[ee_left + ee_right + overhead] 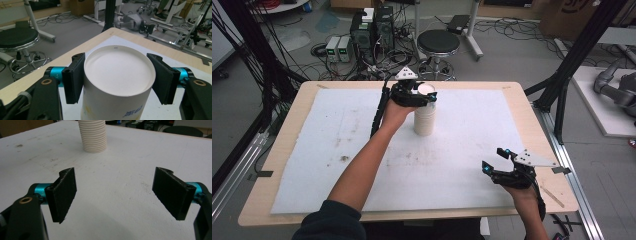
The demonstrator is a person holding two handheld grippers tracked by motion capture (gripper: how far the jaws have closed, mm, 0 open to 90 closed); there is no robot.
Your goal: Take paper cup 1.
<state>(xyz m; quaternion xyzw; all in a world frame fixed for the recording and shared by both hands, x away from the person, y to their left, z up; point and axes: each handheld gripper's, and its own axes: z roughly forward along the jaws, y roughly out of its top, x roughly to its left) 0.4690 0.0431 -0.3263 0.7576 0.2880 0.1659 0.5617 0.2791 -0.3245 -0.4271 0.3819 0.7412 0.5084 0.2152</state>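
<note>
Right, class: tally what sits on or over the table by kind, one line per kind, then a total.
Cup stacks: 1, the white stack
Grippers: 2, left gripper and right gripper
White mats: 1, the mat
Total: 4

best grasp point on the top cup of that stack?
Grip the top cup just below its upturned base, jaws on opposite sides, coming from above. The stack of paper cups stands upright, upside down; the left gripper already straddles that spot, still slightly open.
</note>
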